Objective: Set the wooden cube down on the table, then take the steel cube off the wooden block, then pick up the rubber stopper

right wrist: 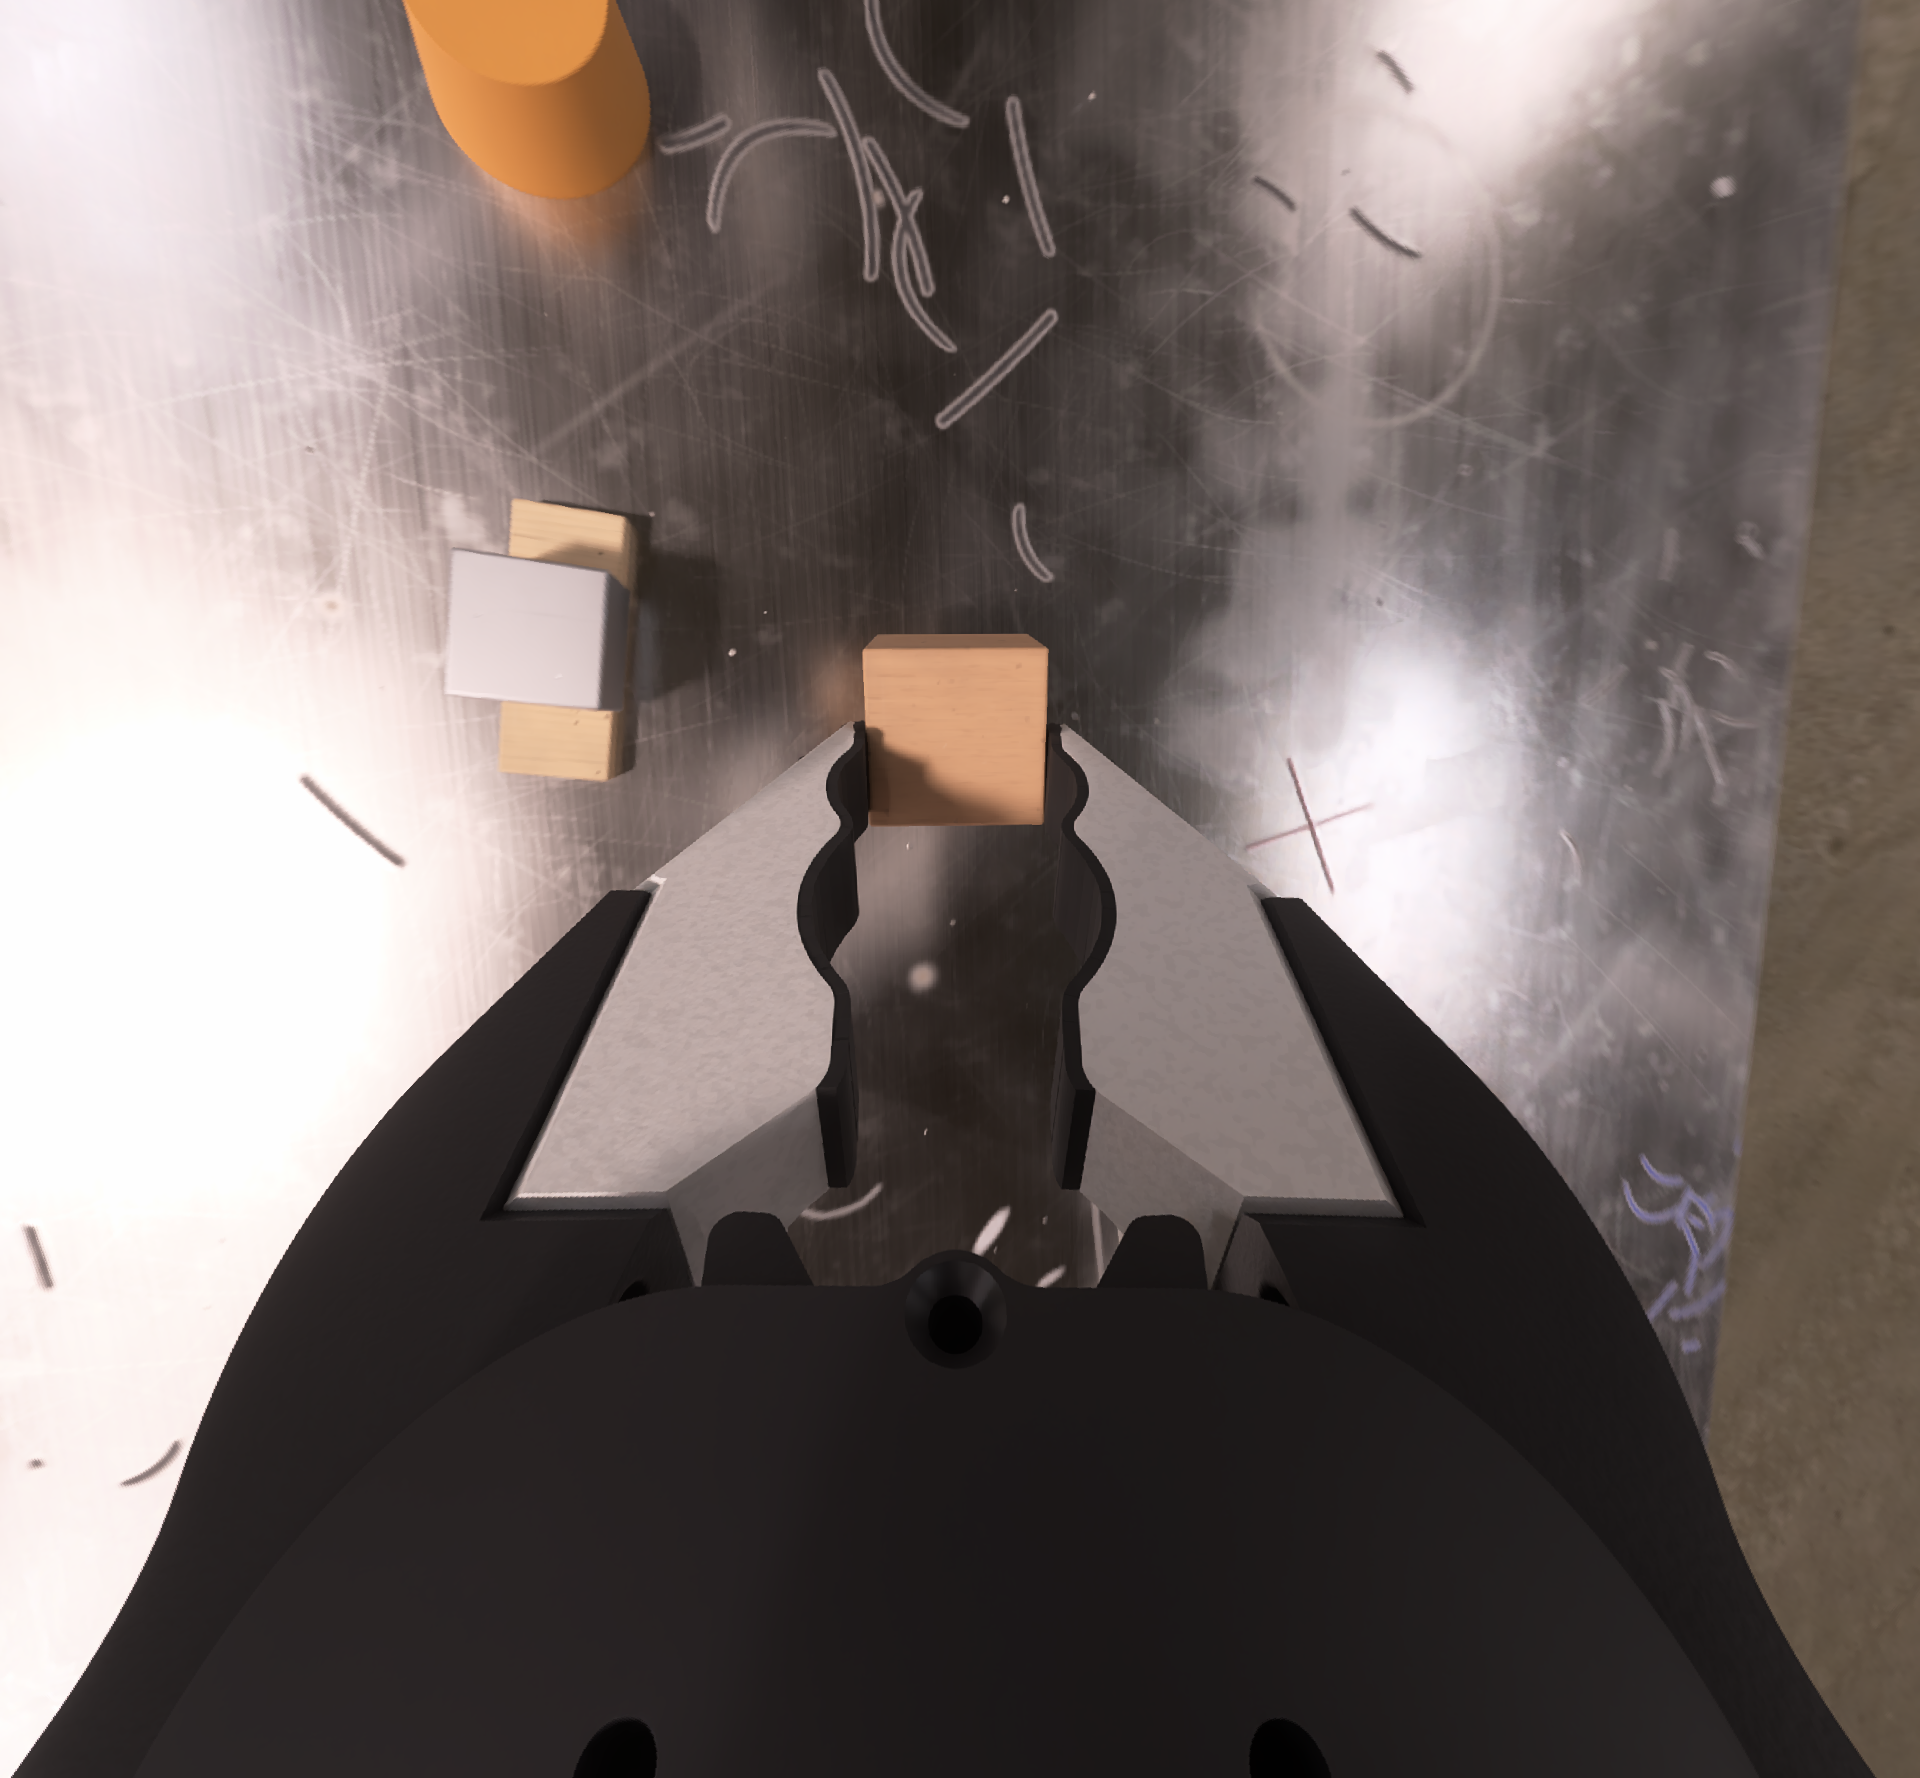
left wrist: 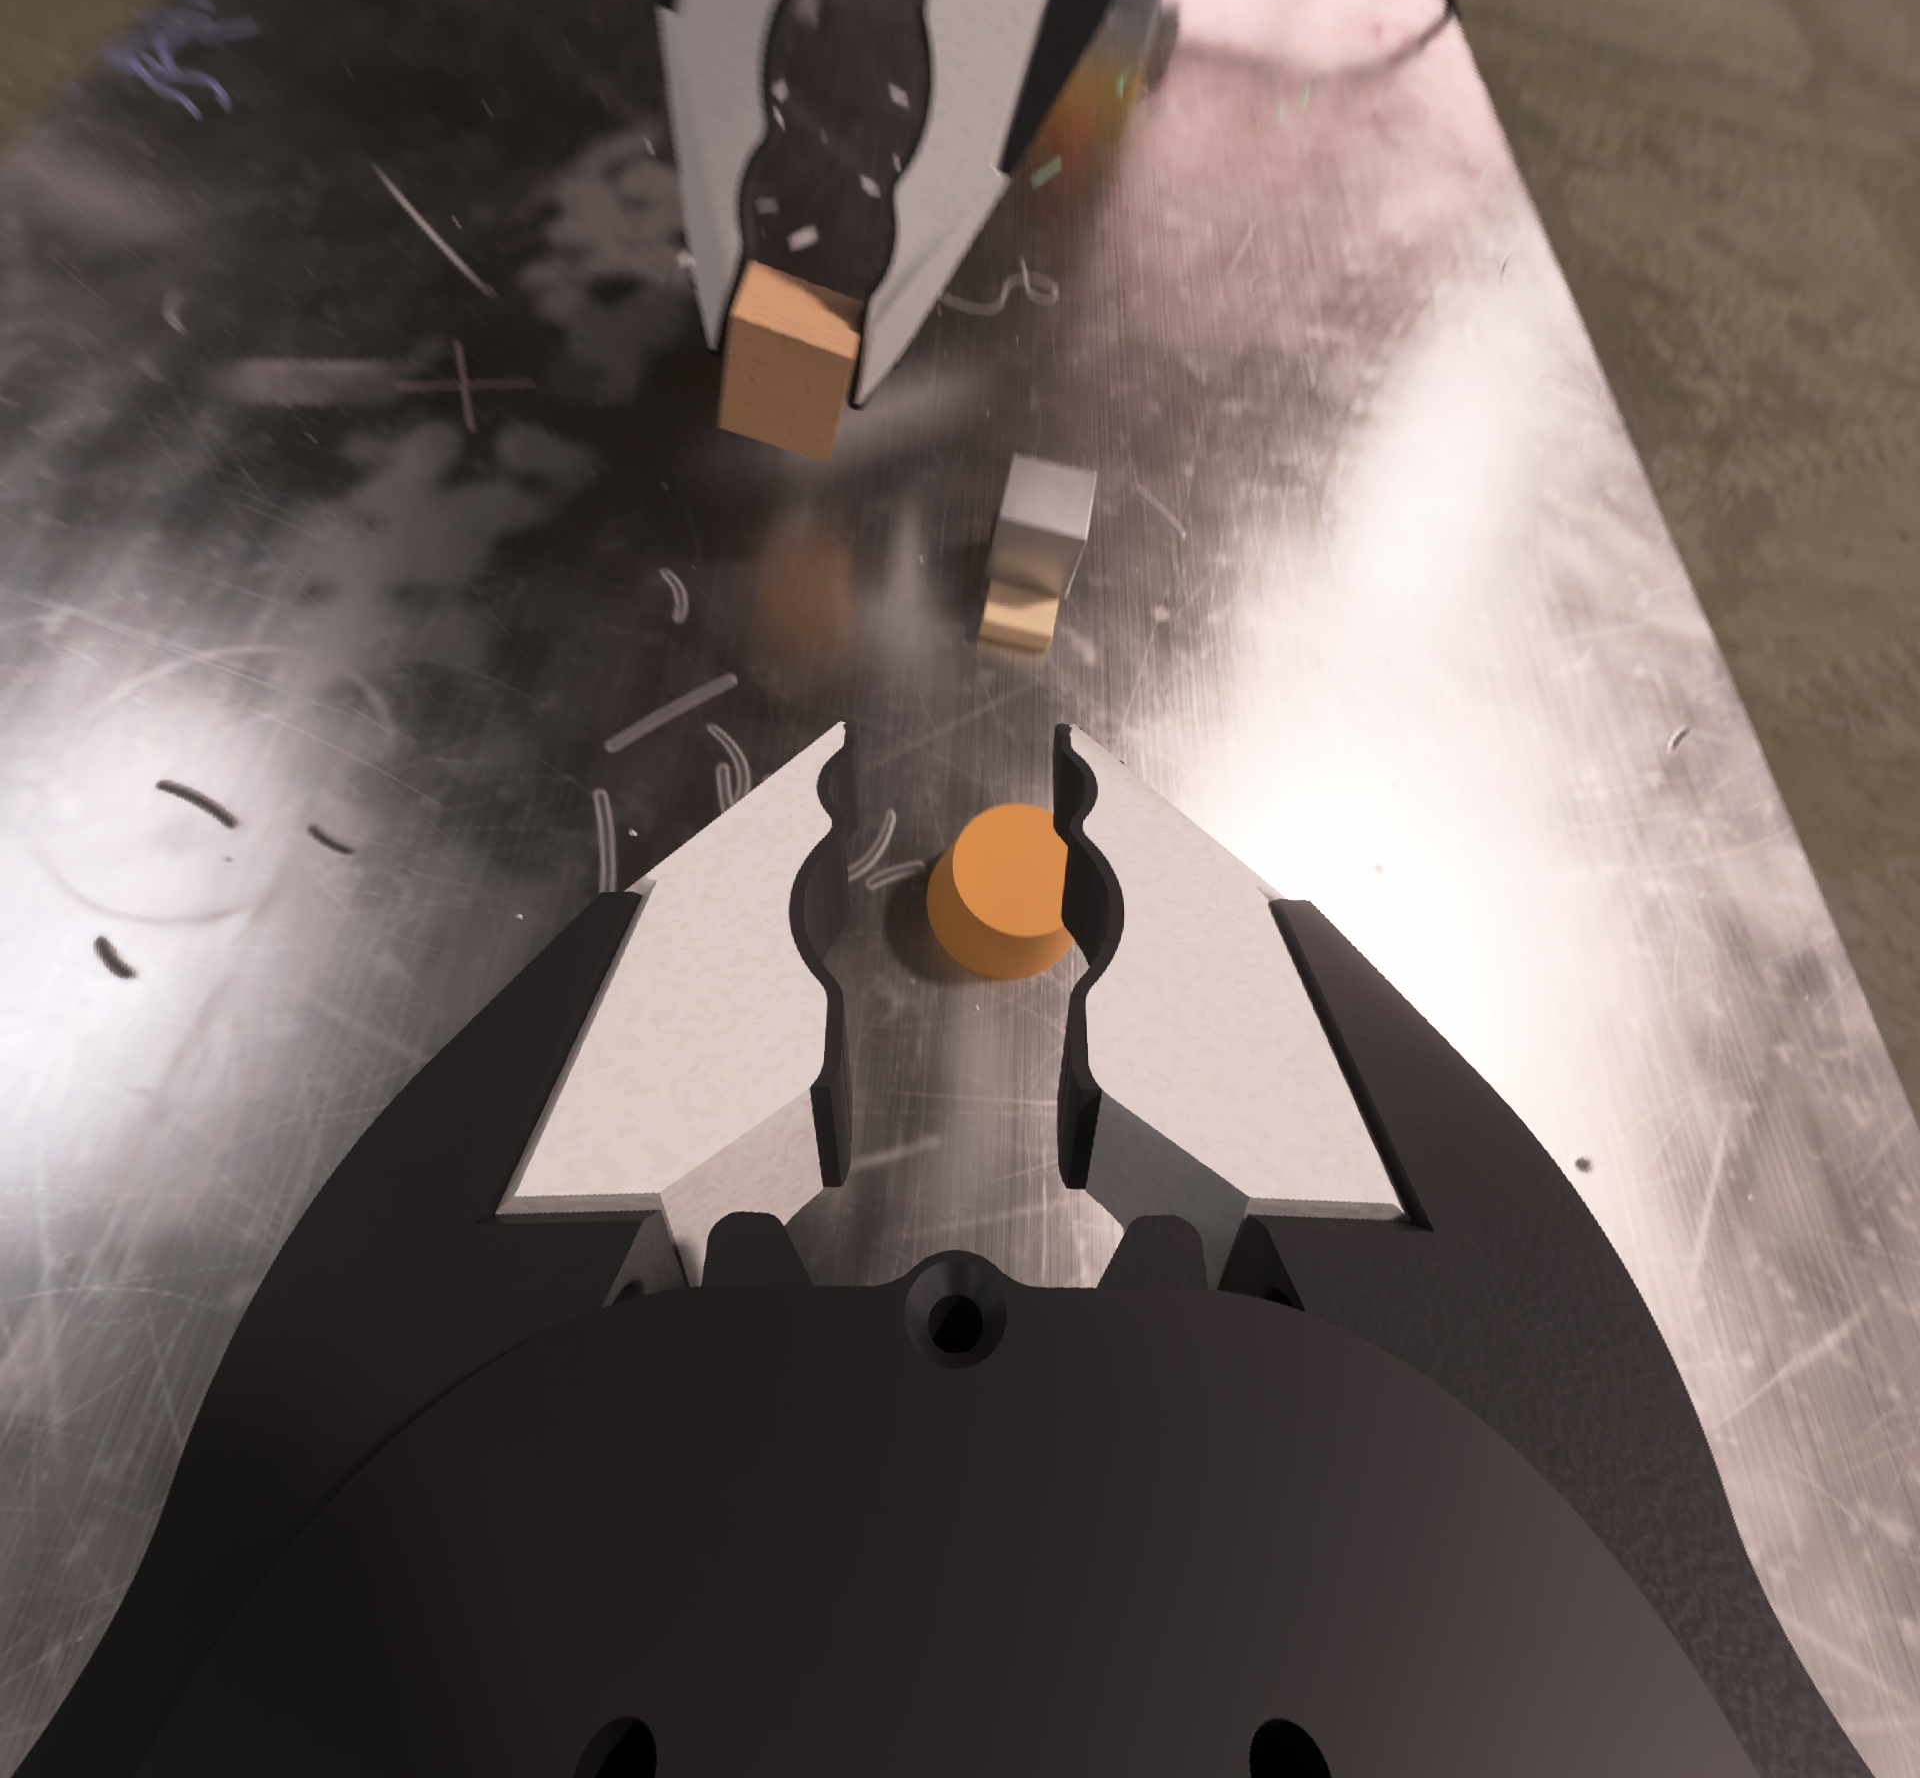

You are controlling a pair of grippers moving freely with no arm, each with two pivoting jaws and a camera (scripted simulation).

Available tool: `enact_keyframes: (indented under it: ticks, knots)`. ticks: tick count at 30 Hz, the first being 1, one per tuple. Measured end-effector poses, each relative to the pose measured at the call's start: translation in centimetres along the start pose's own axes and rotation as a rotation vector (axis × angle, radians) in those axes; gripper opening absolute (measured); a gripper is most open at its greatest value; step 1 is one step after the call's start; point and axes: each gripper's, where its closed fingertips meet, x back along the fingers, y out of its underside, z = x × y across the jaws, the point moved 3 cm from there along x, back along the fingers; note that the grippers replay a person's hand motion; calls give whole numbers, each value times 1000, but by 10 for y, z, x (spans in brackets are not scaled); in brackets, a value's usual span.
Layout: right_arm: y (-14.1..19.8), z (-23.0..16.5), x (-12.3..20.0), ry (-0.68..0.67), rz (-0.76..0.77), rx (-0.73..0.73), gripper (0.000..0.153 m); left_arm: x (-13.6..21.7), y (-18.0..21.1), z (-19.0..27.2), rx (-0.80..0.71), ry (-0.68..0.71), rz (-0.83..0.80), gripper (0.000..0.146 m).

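Note:
My right gripper [right wrist: 956,741] is shut on the wooden cube [right wrist: 954,729] and holds it above the metal table [right wrist: 1351,481]; in the left wrist view it [left wrist: 790,346] hangs at the far end with the cube [left wrist: 790,372] at its fingertips. The steel cube [right wrist: 530,625] sits on a pale wooden block [right wrist: 569,741], left of the held cube; both show in the left wrist view, steel cube [left wrist: 1044,523] on block [left wrist: 1018,622]. The orange rubber stopper [left wrist: 997,892] stands on the table, partly behind my right finger. My left gripper [left wrist: 951,752] is open above it. The stopper [right wrist: 520,35] shows far left in the right wrist view.
The table [left wrist: 1455,689] is scratched, shiny metal with scribble marks. Its right edge [left wrist: 1714,533] borders brown floor. In the right wrist view the table edge [right wrist: 1787,585] runs down the right side.

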Motion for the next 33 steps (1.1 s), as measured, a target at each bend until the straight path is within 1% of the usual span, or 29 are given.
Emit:
enact_keyframes:
  ticks: [2, 5, 8, 10, 12, 13, 15, 17, 19, 21, 24, 27, 28, 31, 33]
  knots:
    - [-2, 4, -16, -46, -28, 11, 33, -7, 8, 1, -7, 9, -62, 41]
    - [-7, 13, -37, -91, -101, 58, 33, -11, 15, 3, 1, 21, -103, 45]
    - [-13, 21, -47, -151, -131, 70, 34, -10, 19, 4, 1, 13, -129, 49]
    - [-15, 23, -48, -175, -155, 90, 34, -10, 22, 4, -2, 17, -140, 51]
    - [-16, 23, -46, -189, -157, 75, 34, -10, 25, 4, 0, 26, -149, 53]
    - [-17, 23, -42, -183, -144, 54, 34, -10, 26, 5, -1, 33, -156, 54]
    - [-20, 21, -27, -161, -65, -7, 37, -10, 29, 6, -8, 42, -172, 56]
    - [-22, 6, -9, -162, 27, -59, 37, -11, 32, 8, -20, 53, -200, 58]
    - [-24, -22, 2, -188, 105, -83, 36, -12, 37, 11, -38, 64, -236, 61]
    - [-22, -51, 2, -200, 107, -90, 38, -16, 43, 14, -62, 68, -279, 64]
    - [-18, -82, -8, -172, 88, -121, 48, -22, 48, 17, -100, 61, -326, 65]
    - [-18, -87, -14, -119, 115, -172, 53, -26, 47, 19, -123, 41, -339, 62]
    - [-17, -86, -14, -112, 123, -179, 52, -27, 47, 19, -128, 35, -340, 61]
    - [-15, -82, -14, -117, 129, -164, 44, -28, 46, 20, -135, 22, -342, 60]
    - [-15, -80, -14, -129, 128, -161, 43, -28, 47, 19, -139, 16, -342, 59]
